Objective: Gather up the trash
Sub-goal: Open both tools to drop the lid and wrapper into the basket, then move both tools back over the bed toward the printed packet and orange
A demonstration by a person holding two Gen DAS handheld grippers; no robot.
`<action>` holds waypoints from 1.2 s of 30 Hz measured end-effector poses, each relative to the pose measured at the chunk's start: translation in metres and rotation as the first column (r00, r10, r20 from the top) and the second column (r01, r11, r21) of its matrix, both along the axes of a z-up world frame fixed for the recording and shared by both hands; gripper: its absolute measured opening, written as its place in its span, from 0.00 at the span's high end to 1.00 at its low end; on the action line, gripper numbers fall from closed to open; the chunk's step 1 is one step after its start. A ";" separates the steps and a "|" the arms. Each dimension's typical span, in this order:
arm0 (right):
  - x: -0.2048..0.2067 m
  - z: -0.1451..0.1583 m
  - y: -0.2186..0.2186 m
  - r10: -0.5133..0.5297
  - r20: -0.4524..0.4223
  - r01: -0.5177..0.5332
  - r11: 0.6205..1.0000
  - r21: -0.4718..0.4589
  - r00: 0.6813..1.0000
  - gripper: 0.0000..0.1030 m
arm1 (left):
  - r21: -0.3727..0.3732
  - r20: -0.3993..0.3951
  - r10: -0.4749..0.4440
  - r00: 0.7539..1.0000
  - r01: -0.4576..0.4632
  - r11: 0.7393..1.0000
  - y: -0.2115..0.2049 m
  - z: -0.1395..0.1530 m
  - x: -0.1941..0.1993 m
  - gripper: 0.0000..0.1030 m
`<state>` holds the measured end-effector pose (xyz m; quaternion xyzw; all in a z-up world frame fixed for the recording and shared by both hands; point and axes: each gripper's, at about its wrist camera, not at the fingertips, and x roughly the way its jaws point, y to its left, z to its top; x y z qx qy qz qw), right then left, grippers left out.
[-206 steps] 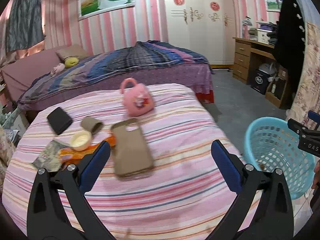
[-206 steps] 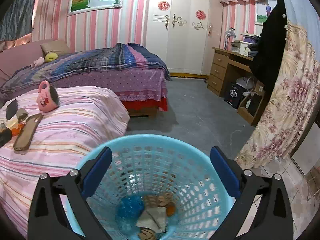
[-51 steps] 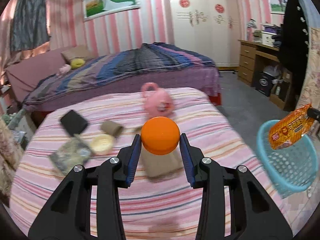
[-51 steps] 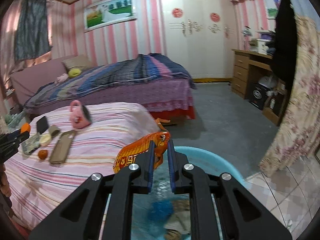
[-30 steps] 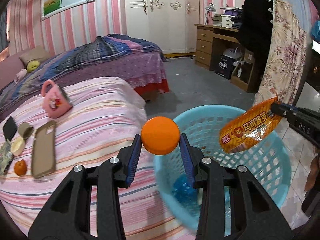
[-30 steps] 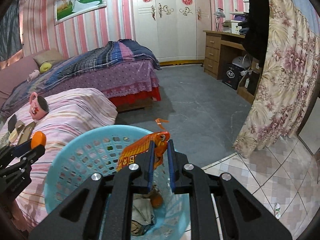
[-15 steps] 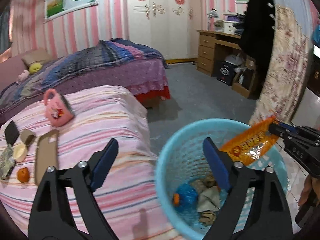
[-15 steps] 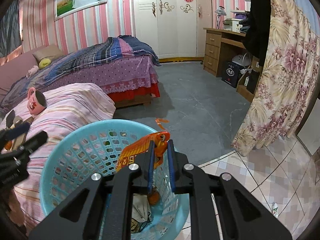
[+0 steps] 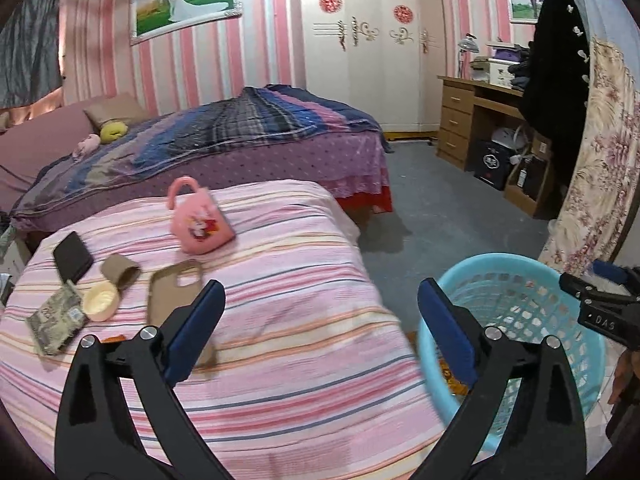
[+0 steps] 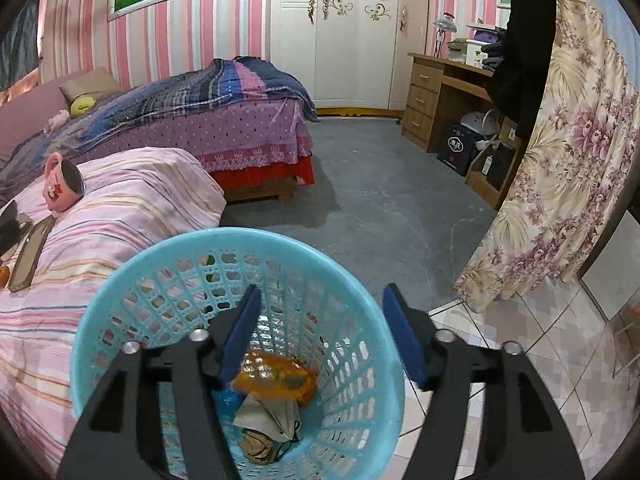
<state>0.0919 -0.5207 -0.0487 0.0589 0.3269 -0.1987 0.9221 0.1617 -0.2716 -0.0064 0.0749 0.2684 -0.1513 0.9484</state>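
A light blue plastic basket [image 10: 120,300] stands on the floor beside the pink striped bed [image 9: 280,280]. My right gripper [image 10: 320,320] is open and empty above it. An orange snack wrapper [image 10: 276,376] lies inside on crumpled paper [image 10: 268,416] and other trash. My left gripper [image 9: 320,320] is open and empty over the bed's near edge; the basket [image 9: 520,268] is to its right. On the bed's left lie a crumpled printed packet [image 9: 56,320], a cream lid [image 9: 101,302], a brown tube [image 9: 119,271] and an orange fruit [image 10: 3,276].
Also on the bed are a pink mug [image 9: 200,220], a tan phone case [image 9: 172,292] and a black wallet [image 9: 73,257]. A second bed [image 9: 224,148] lies behind. A wooden desk [image 9: 480,120] and a floral curtain [image 10: 568,184] stand right. Grey floor lies between.
My right gripper opened and the orange wrapper fell into the basket. My left gripper, open since half a second ago after dropping the orange ball, swung left toward the bed.
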 end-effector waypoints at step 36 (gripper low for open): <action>0.083 0.012 0.229 0.336 0.044 -0.331 0.939 -0.098 0.941 0.10 | 0.068 -0.039 0.433 0.901 -0.430 0.900 0.330 -0.020 0.039 0.05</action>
